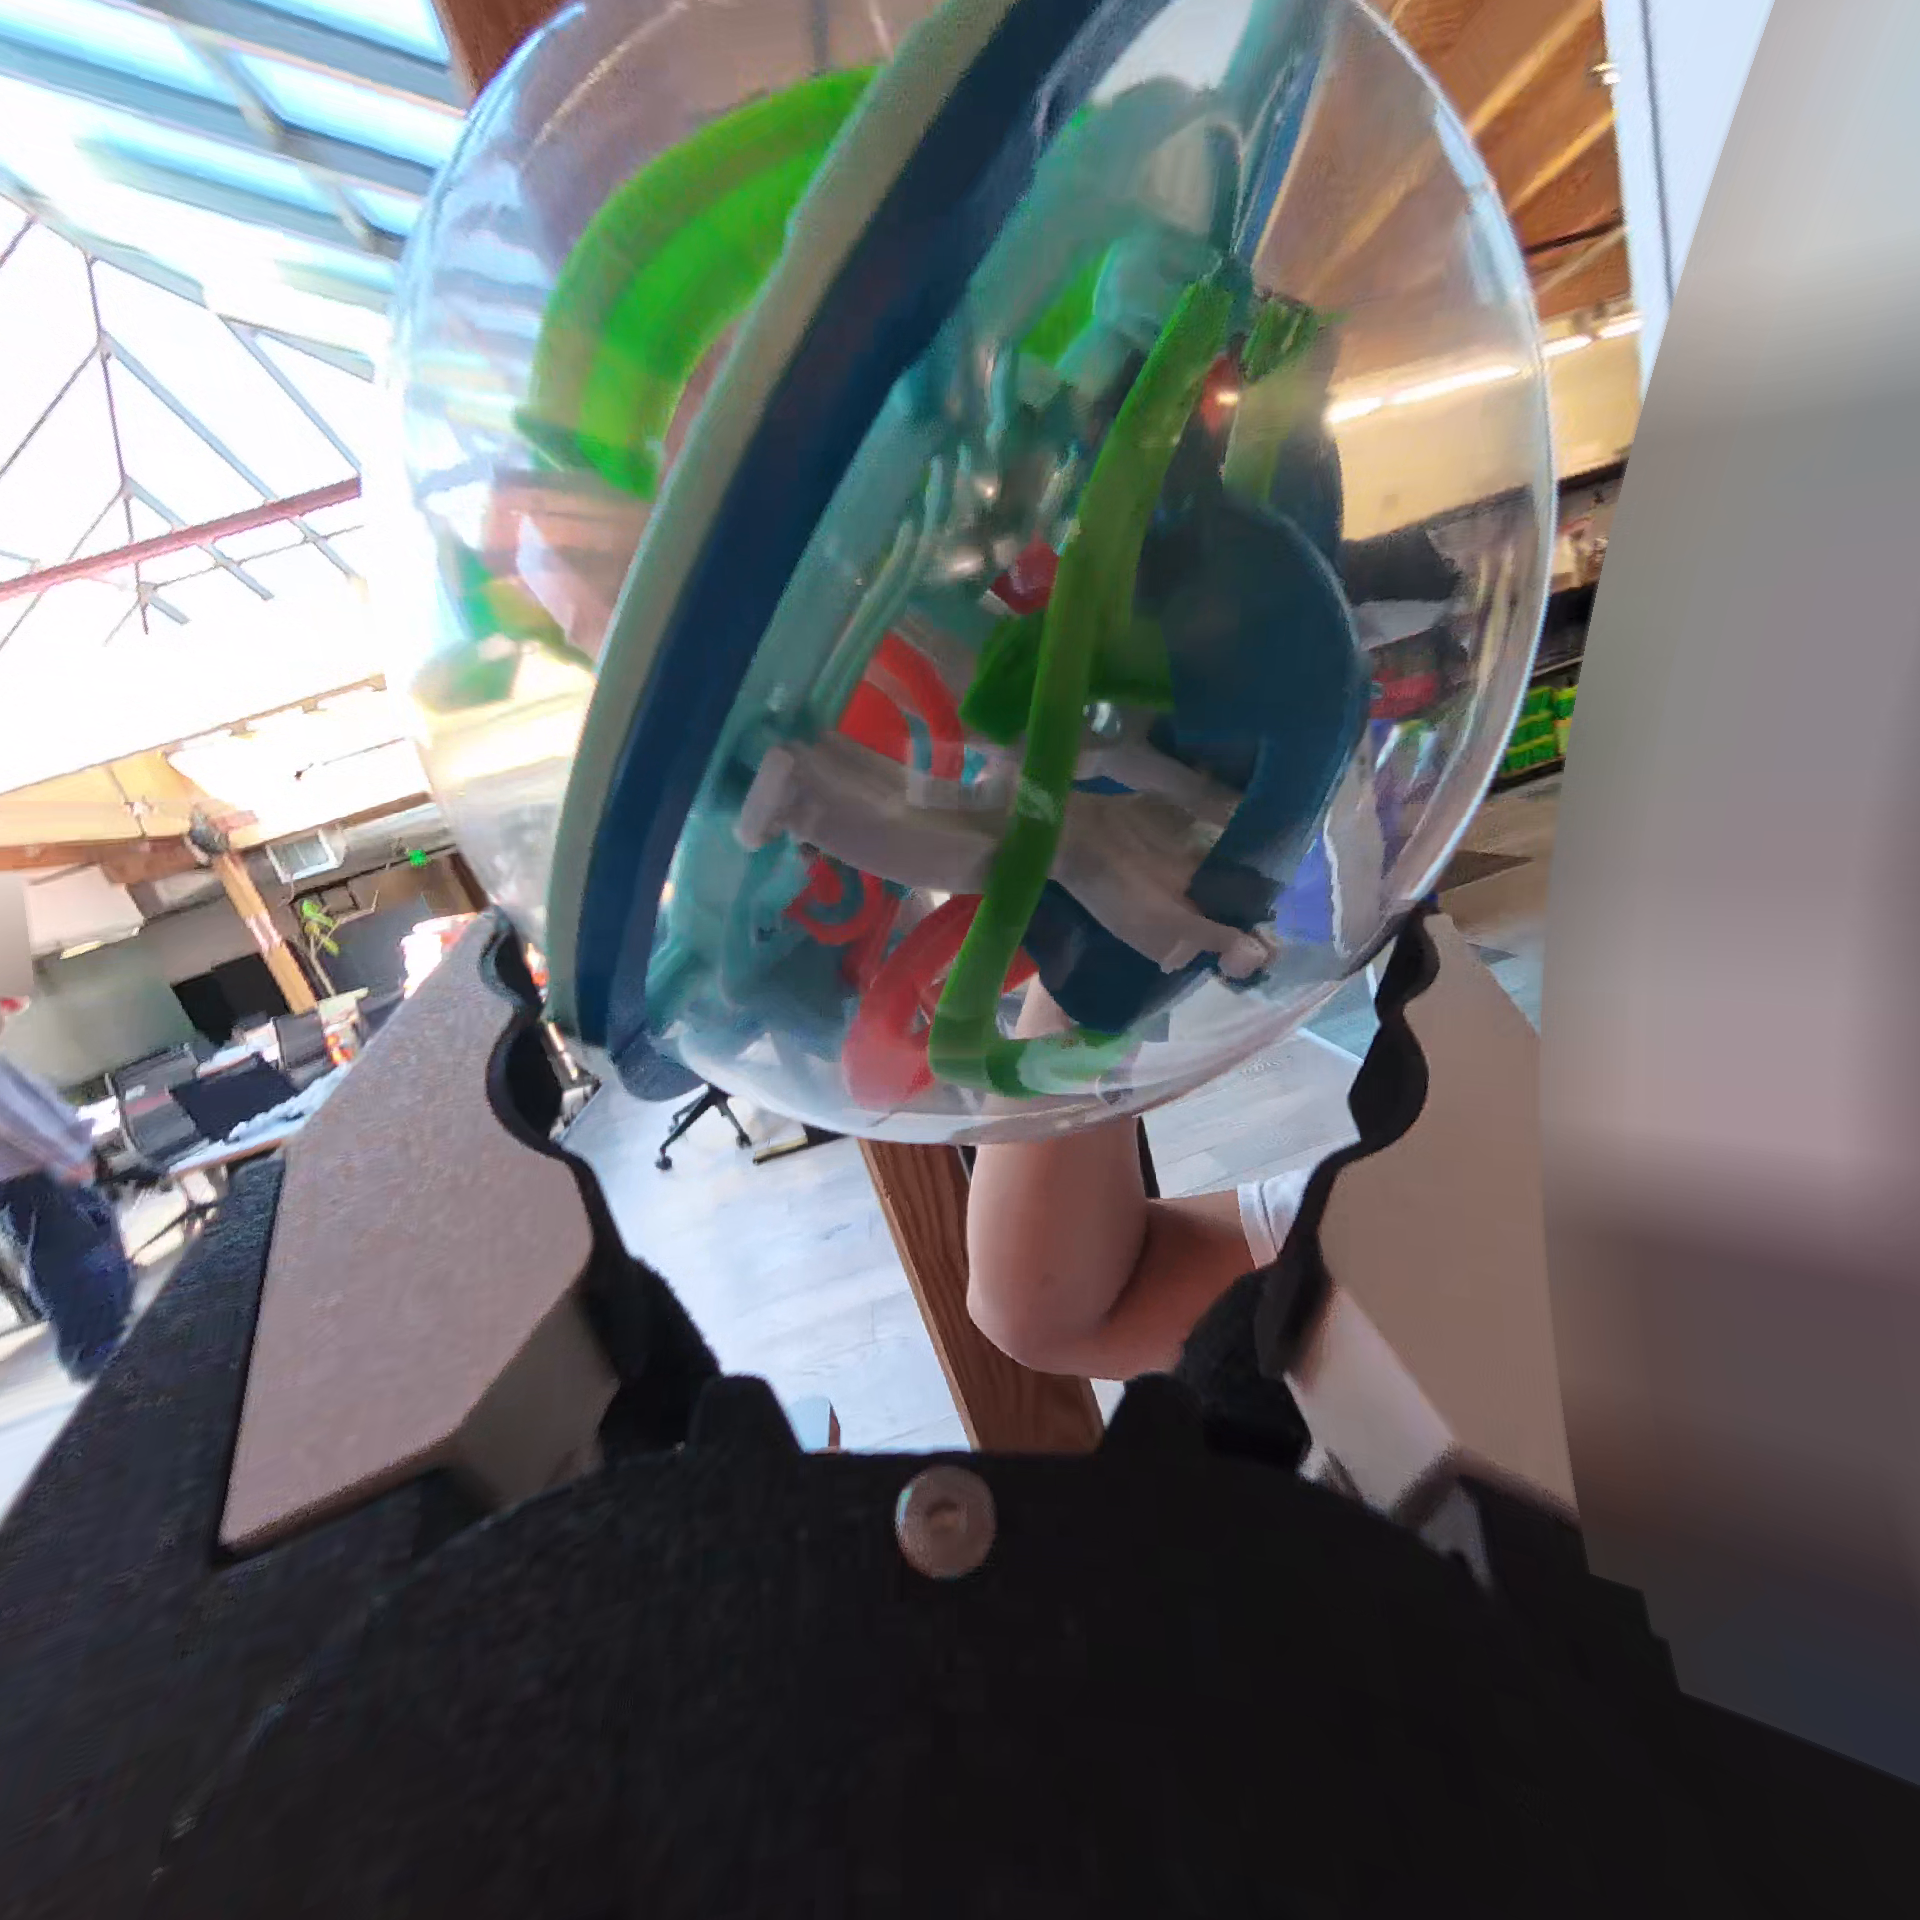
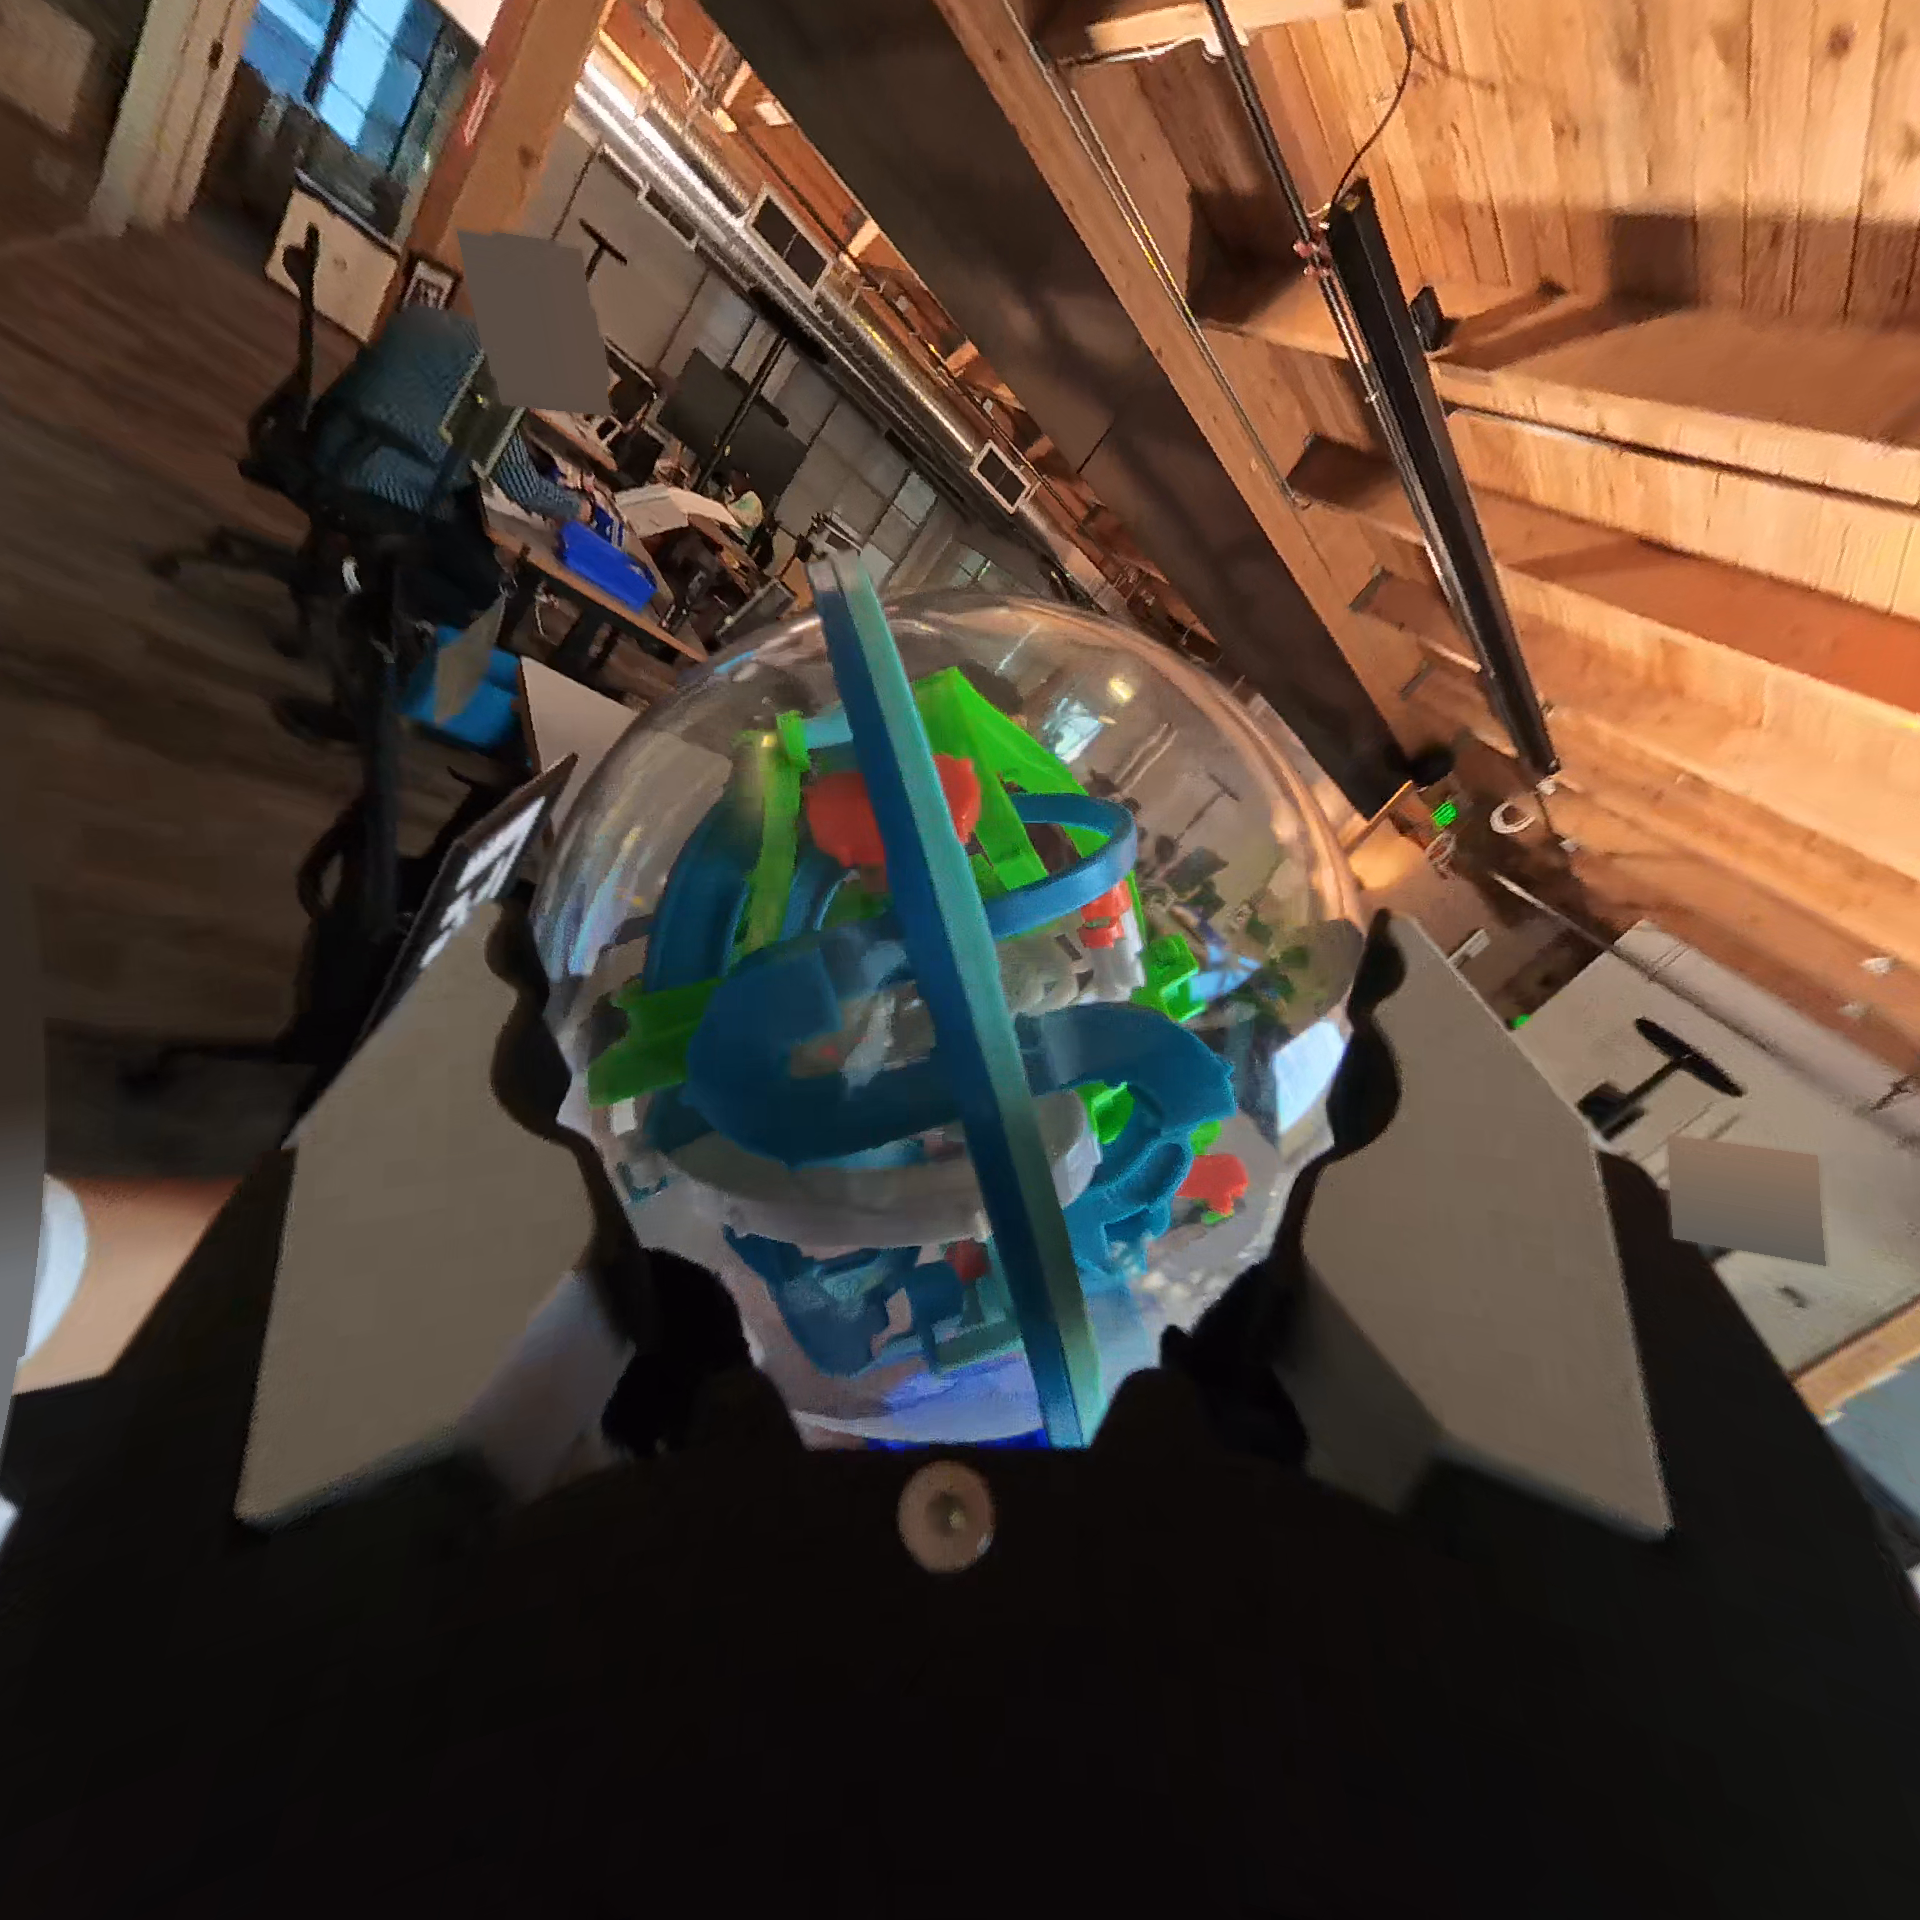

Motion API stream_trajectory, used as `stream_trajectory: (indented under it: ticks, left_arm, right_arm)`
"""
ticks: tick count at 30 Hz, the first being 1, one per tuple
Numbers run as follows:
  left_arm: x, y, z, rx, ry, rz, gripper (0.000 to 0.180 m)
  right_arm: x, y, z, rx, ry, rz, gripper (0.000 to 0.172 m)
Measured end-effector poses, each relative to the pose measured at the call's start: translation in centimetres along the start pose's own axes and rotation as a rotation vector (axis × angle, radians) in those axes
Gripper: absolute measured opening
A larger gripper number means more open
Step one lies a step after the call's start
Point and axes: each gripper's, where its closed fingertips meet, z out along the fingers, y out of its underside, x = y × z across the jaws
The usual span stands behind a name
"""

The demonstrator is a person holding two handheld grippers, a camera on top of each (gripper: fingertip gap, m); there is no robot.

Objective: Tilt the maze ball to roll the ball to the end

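No legible writing. Maze ball (image 2: 935, 1018) clamped by right gripper (image 2: 940, 997) & left gripper (image 1: 961, 987).

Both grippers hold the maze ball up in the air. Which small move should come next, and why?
Probably a slow, slight tilt with both grippers together. The maze ball sits between the right gripper fingers, its blue ring near upright; the small ball cannot be picked out, so watch first.

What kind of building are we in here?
Probably an open-plan office or workshop in a timber building: wooden ceiling beams, desks with office chairs, and a glass skylight.
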Motion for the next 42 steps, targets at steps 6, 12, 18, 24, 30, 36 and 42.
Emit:
stream_trajectory:
  ticks: [6, 12, 18, 24, 30, 36, 42]
  left_arm:
    - [-1.1, -0.3, -0.3, -0.023, -0.056, -0.007, 0.153]
    - [-1.7, -2.5, -1.3, 0.014, -0.153, 0.124, 0.151]
    - [-3.3, -1.6, -2.1, -0.115, -0.261, 0.139, 0.151]
    - [-9.5, 3.3, -4.0, -0.269, -0.404, -0.180, 0.151]
    - [-14.1, 8.0, -6.7, -0.299, -0.475, -0.295, 0.151]
    - [-12.6, 7.6, -6.2, -0.243, -0.372, -0.116, 0.151]
    - [-7.8, 4.6, -4.7, -0.155, -0.269, 0.123, 0.151]
  right_arm:
    - [1.4, 0.9, 0.2, 0.016, -0.022, 0.064, 0.148]
    - [2.0, 2.1, 0.1, 0.020, -0.051, 0.120, 0.147]
    - [3.0, 6.0, 0.1, 0.106, -0.110, 0.271, 0.148]
    - [6.9, 13.3, 2.4, 0.067, -0.151, 0.589, 0.148]
    - [8.6, 21.9, 5.1, 0.026, -0.187, 0.822, 0.149]
    - [7.8, 20.6, 4.4, 0.072, -0.138, 0.616, 0.149]
    - [4.8, 13.9, 2.6, 0.094, -0.107, 0.273, 0.150]
